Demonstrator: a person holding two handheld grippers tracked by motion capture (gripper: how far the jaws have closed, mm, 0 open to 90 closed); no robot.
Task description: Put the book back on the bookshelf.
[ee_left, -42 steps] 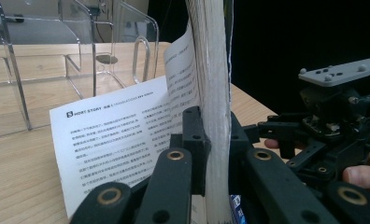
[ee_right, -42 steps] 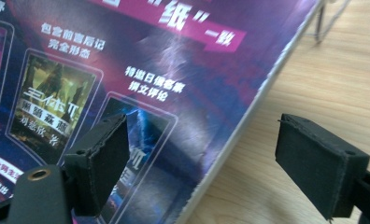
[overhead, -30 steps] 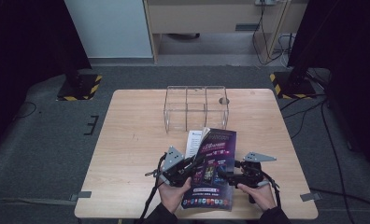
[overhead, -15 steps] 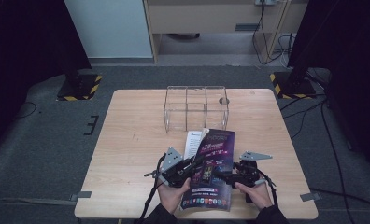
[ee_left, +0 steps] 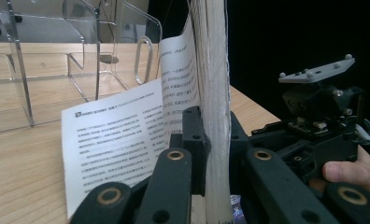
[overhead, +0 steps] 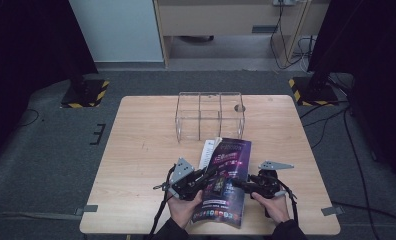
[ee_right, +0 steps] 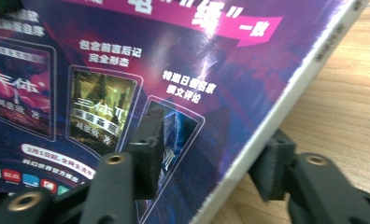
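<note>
Both grippers are black, built of chunky linked bars with brass-coloured rivets at the pivots. The left gripper carries a grey three-cornered plate above its body, and thin black cables trail from behind it. The right gripper bears a like grey plate studded with small round screws. Behind both, dark sleeves cover the person's forearms.
</note>
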